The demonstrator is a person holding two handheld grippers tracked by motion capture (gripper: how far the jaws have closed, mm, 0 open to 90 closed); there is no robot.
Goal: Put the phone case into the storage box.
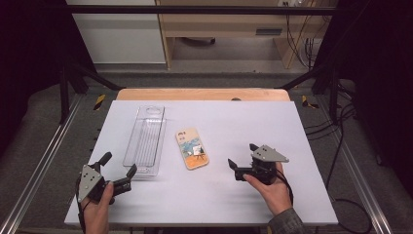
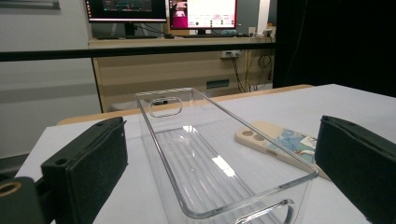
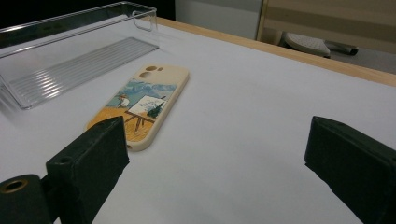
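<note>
Here, cream phone case (image 1: 192, 148) bears painted art.

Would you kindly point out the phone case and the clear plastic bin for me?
phone case (image 1: 192, 148): high view, middle of its printed back.
clear plastic bin (image 1: 144, 140): high view, ribbed floor near its middle.

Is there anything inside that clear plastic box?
Nothing: the clear plastic box is empty, its ribbed floor showing through. The phone case lies beside it on the table, not inside. Nothing is hidden.
</note>
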